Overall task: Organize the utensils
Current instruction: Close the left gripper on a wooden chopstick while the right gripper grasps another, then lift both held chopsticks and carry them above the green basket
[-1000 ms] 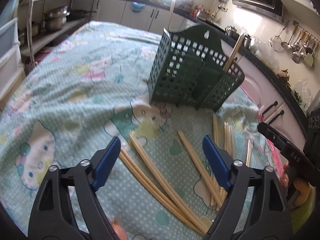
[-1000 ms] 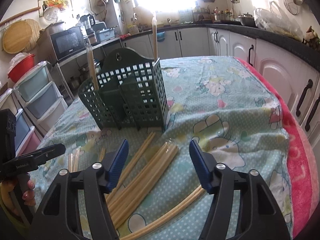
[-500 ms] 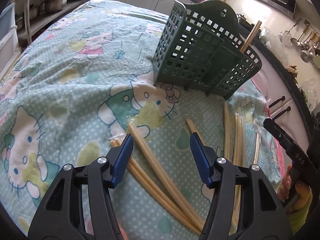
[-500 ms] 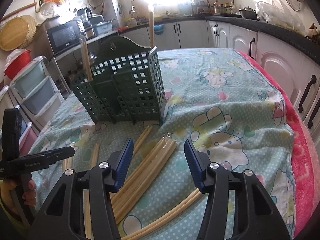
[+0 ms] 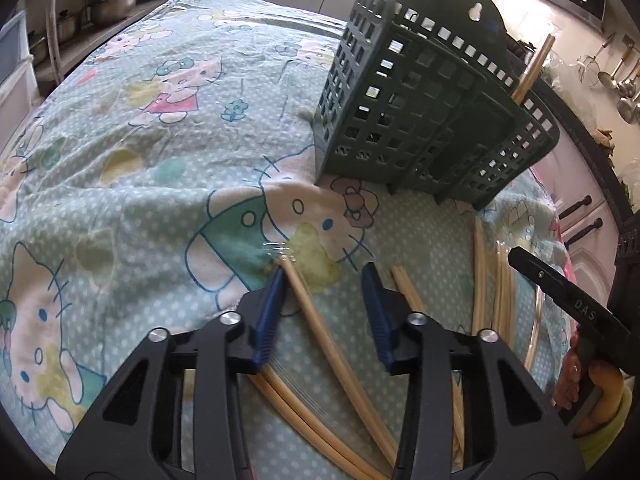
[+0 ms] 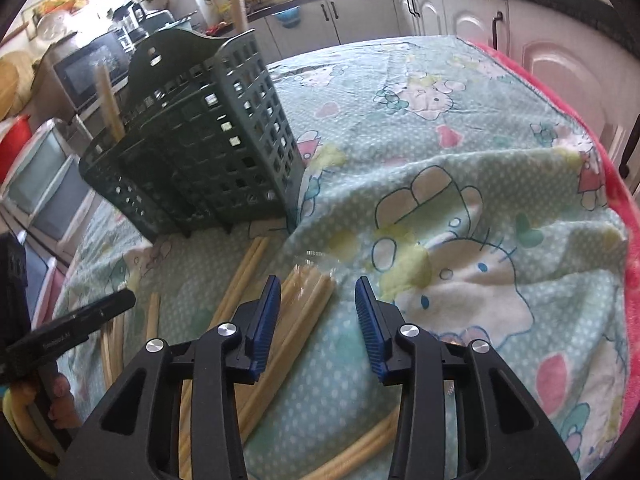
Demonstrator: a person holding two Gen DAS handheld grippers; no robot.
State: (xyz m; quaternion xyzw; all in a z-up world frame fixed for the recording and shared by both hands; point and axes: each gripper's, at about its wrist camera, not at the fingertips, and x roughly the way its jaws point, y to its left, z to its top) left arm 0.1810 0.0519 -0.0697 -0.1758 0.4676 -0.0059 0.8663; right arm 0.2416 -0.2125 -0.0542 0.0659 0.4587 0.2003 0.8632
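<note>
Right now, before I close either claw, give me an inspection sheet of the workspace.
Surface: cartoon-print tablecloth, rumpled.
Job's things: green utensil basket upright, chopsticks standing in it; loose chopsticks lying in front of it, some in clear wrap.
Clutter: nothing seen.
Grippers: left claw open, straddling one chopstick; right claw open over a wrapped bundle.
Cables: nothing seen.
Surroundings: white cabinets, microwave, hanging ladles.
</note>
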